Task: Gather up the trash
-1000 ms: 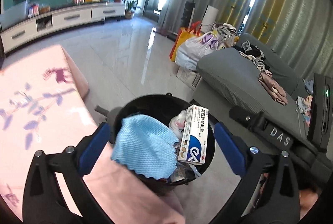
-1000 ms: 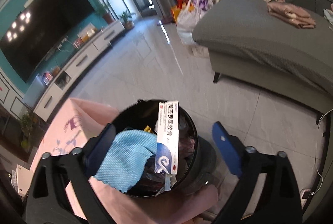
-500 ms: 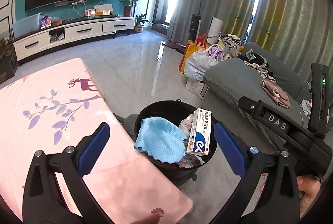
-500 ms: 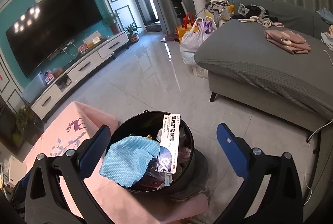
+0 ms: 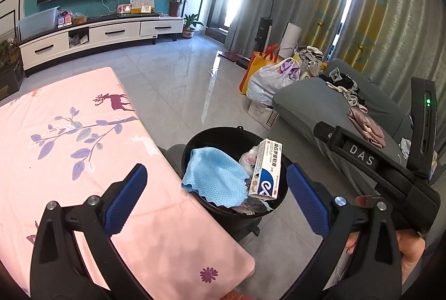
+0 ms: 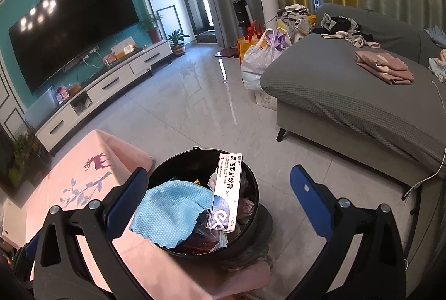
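Beside bench (image 5: 83, 160) edge: black bin (image 5: 195, 144) on floor, ahead of and below both tongs. Blue cloth (image 5: 214, 174) draped over near rim; ointment box (image 5: 266, 169) propped upright, long axis near vertical. Left tongs (image 5: 214, 199) spread, empty. Right tongs (image 6: 220, 194) spread, empty, apparently nearer bin. Remaining trash: none visible.

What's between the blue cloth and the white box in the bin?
Nothing sits between them. In the right wrist view the blue cloth runs right up to the white box inside the black bin, its edge tucked behind the box.
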`<state>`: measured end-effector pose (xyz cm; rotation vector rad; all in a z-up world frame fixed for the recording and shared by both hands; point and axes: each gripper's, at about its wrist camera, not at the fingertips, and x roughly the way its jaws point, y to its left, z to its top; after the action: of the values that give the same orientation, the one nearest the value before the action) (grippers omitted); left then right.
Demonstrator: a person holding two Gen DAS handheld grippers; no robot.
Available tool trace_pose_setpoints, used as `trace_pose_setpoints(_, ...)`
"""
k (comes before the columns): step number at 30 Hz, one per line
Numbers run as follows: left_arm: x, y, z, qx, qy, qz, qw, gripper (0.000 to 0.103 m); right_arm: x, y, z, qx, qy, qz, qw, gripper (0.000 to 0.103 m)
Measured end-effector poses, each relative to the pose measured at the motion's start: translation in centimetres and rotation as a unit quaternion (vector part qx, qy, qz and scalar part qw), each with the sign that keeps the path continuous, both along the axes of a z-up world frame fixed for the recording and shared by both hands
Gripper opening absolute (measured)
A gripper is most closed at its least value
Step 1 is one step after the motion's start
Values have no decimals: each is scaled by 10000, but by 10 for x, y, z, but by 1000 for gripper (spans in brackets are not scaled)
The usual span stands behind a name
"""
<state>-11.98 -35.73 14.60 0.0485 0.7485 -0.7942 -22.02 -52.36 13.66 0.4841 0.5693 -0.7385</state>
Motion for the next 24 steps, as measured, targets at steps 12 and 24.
trace_pose_setpoints(12,-4,-3,-6,115,10,-81,9999,100,2,0,-3,-28,169,-60,9998,100)
trace_pose_setpoints(24,-7,-4,-9,189,-74,-101,9997,100,3,-2,-7,-24,310,-135,9994,100)
